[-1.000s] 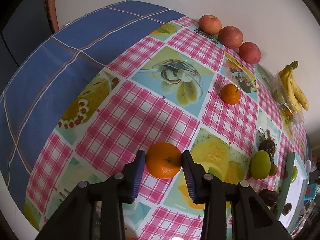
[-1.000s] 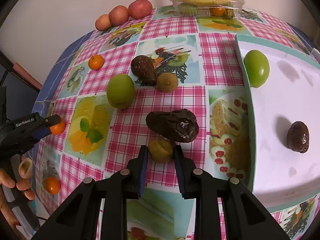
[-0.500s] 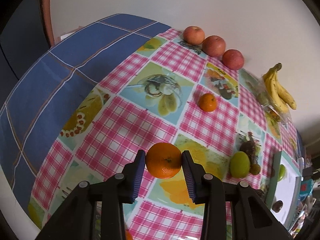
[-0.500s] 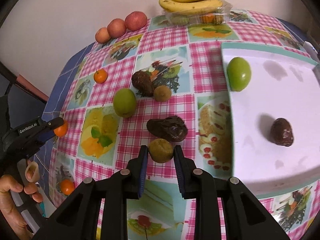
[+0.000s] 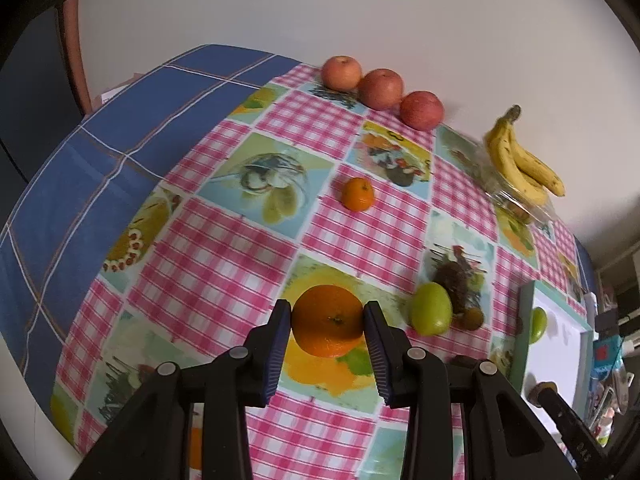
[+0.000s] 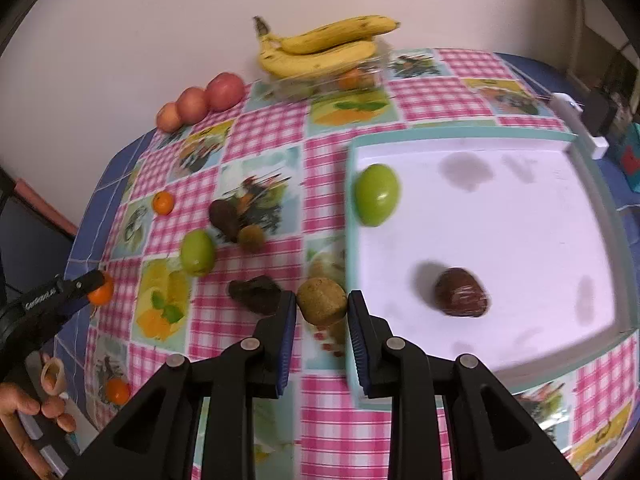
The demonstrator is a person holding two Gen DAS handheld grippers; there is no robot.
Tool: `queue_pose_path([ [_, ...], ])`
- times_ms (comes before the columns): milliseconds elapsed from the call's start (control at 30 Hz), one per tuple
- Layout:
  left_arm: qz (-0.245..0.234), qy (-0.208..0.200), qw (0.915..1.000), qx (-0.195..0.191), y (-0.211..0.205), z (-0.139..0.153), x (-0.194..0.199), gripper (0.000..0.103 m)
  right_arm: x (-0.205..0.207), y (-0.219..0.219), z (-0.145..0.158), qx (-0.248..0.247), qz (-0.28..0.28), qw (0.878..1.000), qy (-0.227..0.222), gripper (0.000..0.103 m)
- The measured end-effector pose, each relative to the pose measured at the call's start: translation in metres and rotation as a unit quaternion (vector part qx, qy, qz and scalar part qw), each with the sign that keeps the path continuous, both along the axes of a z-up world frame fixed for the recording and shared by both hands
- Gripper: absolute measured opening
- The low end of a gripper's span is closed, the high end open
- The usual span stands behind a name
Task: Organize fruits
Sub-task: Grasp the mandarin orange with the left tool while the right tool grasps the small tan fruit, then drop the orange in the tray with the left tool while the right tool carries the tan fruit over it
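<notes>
My left claw [image 5: 327, 322] is still clamped on the orange [image 5: 327, 320], pads tight on both sides, and it now rides higher over the worktop [image 5: 224, 248] than a second ago, with the green fruit [image 5: 430, 314] just to its right. My right claw [image 6: 322, 307] keeps its grip on the brown kiwi [image 6: 321, 301]; since the earlier frame it has swung right, so the kiwi now hangs just beside the left rim of the white tray [image 6: 520, 216] instead of over the checked cloth by the dark wrinkled fruit [image 6: 256, 294]. That dark fruit lies where it was, now at the claw's left finger. Inside the tray a green fruit [image 6: 376, 194] sits by the left wall and a dark brown one [image 6: 462, 292] near the middle. The three apples [image 5: 382, 89], the bananas [image 6: 324, 46] and the small tangerine [image 5: 358, 194] have not moved.
</notes>
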State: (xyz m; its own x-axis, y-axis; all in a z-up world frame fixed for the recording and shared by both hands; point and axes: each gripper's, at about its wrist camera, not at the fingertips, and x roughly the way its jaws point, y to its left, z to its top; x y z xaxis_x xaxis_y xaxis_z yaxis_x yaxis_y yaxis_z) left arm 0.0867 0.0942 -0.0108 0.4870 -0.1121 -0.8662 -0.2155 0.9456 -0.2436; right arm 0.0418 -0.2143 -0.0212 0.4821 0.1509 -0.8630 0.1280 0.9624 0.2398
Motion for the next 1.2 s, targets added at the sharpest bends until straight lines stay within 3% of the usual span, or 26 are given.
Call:
queue_pose_path([
  [400,-0.038,-0.005,0.9993,-0.004,-0.055,0.010,-0.008,0.040,-0.008,-0.062,0.009,-0.001,-0.064,0.998,-0.010,0.027],
  [667,-0.103,-0.012,0.9944,0.018,-0.115,0.015,-0.017,0.040,-0.019,-0.118,0.001,-0.008,-0.132,0.991,0.003,0.027],
  [900,-0.171,-0.014,0.9847,0.032,-0.173,0.014,-0.029,0.040,-0.032,-0.163,-0.004,0.002,-0.181,0.983,0.010,0.027],
  [1200,-0.258,-0.020,0.9653,0.037,-0.248,0.008,-0.048,0.040,-0.047,-0.204,-0.011,0.004,-0.227,0.974,0.018,0.027],
])
